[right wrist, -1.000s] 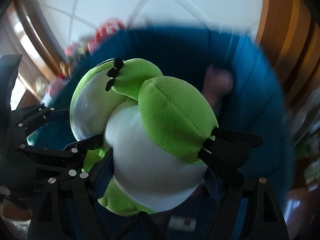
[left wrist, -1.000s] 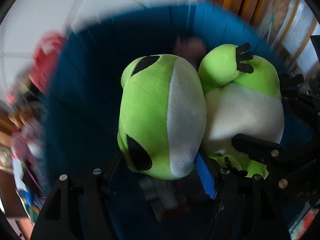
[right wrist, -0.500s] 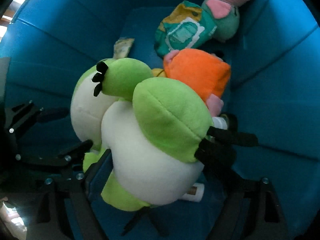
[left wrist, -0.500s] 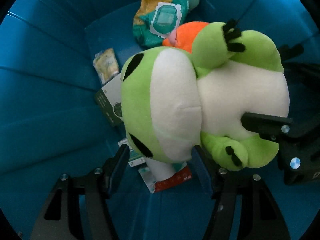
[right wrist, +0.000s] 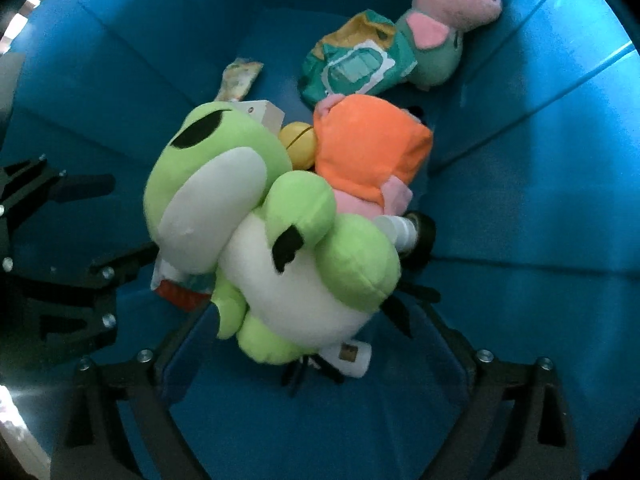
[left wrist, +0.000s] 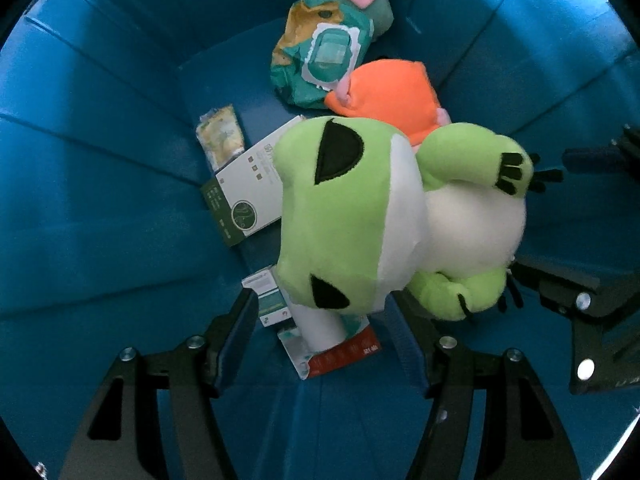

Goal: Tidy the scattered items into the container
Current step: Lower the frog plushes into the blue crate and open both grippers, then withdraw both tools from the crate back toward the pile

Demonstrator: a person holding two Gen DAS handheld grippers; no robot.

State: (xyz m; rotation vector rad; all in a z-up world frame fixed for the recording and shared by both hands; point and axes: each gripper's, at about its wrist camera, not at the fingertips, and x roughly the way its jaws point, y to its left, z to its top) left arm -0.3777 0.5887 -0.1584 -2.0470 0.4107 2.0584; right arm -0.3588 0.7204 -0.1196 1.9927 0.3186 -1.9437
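Left wrist view, looking straight down: green-and-white plush frog (left wrist: 360, 216) deep inside the ribbed blue plastic container (left wrist: 100, 200), sprawled over a heap of things already tidied, head low in the frame, pale belly and black-toed feet to the right. Left gripper (left wrist: 324, 320) set narrow about the underside of the head; impossible to tell whether pinching the plush or merely flanking it. Right gripper (right wrist: 308, 332), jaws just opened to a wide spread, standing clear on both sides of the frog's body, holding nothing.

Likely trouble from here:
- lifting the left hand with the jaws pinched on the plush, and so hauling the toy back up;
- catching a black stitched toe on a withdrawing jaw;
- letting the round, soft body roll off the uneven heap on release;
- pressing further down and crushing the cartons beneath.

Around the frog:
- orange plush toy (left wrist: 388, 96) touching its far side;
- yellow ball (right wrist: 298, 144) wedged between the two;
- white bottle with a black cap (right wrist: 404, 232) just beside the frog's leg;
- white-and-dark-green carton (left wrist: 244, 196) partly under the head;
- white carton with a red strip (left wrist: 340, 352) below, between the left jaws;
- yellowish foil sachet (left wrist: 220, 136) near the wall;
- teal wipes pack (left wrist: 324, 56) against a pink pig plush in a teal dress (right wrist: 456, 0) at the far end.

Print visible on both cartons, the red strip and the wipes pack, all too small or blurred to read; no brand made out.
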